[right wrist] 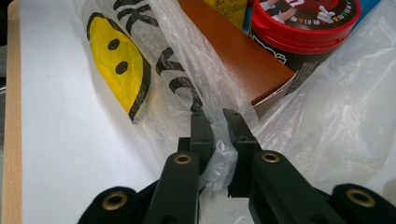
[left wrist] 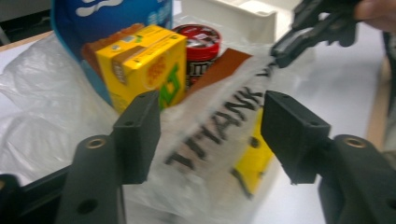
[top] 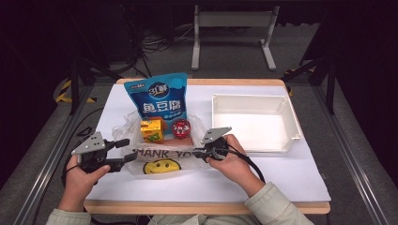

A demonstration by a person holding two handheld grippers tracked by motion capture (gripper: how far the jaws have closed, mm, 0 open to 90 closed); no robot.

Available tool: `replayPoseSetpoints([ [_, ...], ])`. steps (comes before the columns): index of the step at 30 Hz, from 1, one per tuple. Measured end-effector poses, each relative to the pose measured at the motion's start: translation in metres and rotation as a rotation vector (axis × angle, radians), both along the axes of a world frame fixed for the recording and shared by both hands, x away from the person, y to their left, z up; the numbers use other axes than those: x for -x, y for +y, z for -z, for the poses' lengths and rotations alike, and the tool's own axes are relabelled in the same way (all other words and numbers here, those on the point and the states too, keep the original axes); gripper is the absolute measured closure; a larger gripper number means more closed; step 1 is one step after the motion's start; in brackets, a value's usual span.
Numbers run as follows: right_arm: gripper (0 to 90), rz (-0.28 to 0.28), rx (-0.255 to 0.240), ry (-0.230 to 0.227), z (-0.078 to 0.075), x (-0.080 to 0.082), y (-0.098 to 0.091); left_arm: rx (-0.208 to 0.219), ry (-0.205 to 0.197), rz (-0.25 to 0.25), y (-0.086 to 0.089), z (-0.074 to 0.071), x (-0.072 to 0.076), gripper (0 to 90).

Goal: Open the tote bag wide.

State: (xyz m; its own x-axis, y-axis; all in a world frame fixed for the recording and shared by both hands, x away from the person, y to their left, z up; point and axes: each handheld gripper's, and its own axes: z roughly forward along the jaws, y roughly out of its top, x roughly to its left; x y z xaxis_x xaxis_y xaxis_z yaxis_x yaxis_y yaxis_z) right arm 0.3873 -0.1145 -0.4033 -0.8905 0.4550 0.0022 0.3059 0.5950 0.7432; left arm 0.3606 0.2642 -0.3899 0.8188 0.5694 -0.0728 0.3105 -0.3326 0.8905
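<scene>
A clear plastic bag (top: 159,161) printed with THANK YOU and a yellow smiley lies on the white table. Inside it are a blue snack pouch (top: 159,96), a yellow drink carton (top: 152,130), a red-lidded tin (top: 181,127) and a brown box (right wrist: 233,56). My right gripper (right wrist: 218,116) is shut on the bag's bunched right edge, beside the brown box. My left gripper (left wrist: 212,135) is open at the bag's left side, its jaws wide apart and pressing on nothing, with the printed film (left wrist: 219,126) just beyond them.
A white plastic bin (top: 295,126) stands to the right of the bag, behind the right hand. The table's wooden front edge (top: 206,206) runs close to both forearms. A white metal frame (top: 232,21) stands on the floor beyond the table.
</scene>
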Motion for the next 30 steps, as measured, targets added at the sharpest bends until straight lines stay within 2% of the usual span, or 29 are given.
replayPoseSetpoints([
  [1, 83.9, 0.003, -0.005, -0.001, -0.001, 0.000, -0.001, -0.012, 0.038, -0.004, -0.001, 0.010, -0.014, 28.8],
  [2, 83.9, 0.003, -0.005, -0.001, -0.001, 0.000, -0.001, -0.012, 0.038, -0.004, -0.001, 0.010, -0.014, 27.9],
  [4, 83.9, 0.005, -0.005, -0.001, -0.001, 0.000, -0.002, -0.014, 0.065, 0.003, -0.001, 0.015, -0.020, 27.0],
  [5, 83.9, 0.005, -0.007, -0.001, -0.001, -0.001, -0.002, -0.030, 0.084, 0.015, -0.001, 0.018, -0.023, 26.8],
  [6, 83.9, 0.005, -0.007, -0.001, -0.001, -0.001, -0.002, -0.030, 0.084, 0.015, -0.001, 0.018, -0.023, 27.1],
  [7, 83.9, 0.005, -0.006, -0.001, -0.001, -0.001, -0.002, -0.026, 0.101, 0.016, -0.002, 0.019, -0.024, 27.1],
  [9, 83.8, 0.005, -0.007, -0.001, -0.001, -0.001, -0.002, -0.038, 0.108, 0.022, -0.004, 0.021, -0.024, 30.6],
  [10, 83.8, 0.006, -0.007, -0.002, -0.001, -0.001, -0.002, -0.050, 0.111, 0.016, -0.005, 0.021, -0.024, 33.4],
  [12, 83.8, 0.007, -0.007, -0.003, -0.001, 0.000, -0.002, -0.045, 0.116, 0.012, -0.006, 0.022, -0.021, 44.4],
  [15, 83.8, 0.009, -0.013, -0.007, -0.002, 0.000, -0.002, -0.057, 0.105, -0.004, -0.004, 0.021, -0.018, 59.3],
  [17, 83.9, 0.008, -0.017, -0.011, -0.002, 0.000, -0.002, -0.055, 0.121, 0.007, -0.002, 0.019, -0.014, 67.8],
  [19, 83.9, 0.009, -0.025, -0.012, -0.003, 0.000, -0.002, -0.069, 0.109, 0.024, -0.002, 0.018, -0.012, 74.4],
  [21, 84.1, 0.010, -0.027, -0.013, -0.004, 0.000, -0.002, -0.065, 0.119, 0.030, -0.003, 0.017, -0.010, 82.2],
  [26, 86.3, 0.004, -0.020, -0.016, -0.005, 0.001, -0.003, -0.080, 0.140, 0.074, -0.002, 0.015, 0.001, 87.1],
  [28, 86.9, -0.001, -0.011, -0.014, -0.006, 0.002, -0.003, -0.087, 0.147, 0.079, -0.001, 0.018, 0.005, 87.3],
  [30, 87.5, -0.001, -0.001, -0.010, -0.005, 0.002, -0.003, -0.101, 0.171, 0.087, -0.002, 0.022, 0.008, 87.7],
])
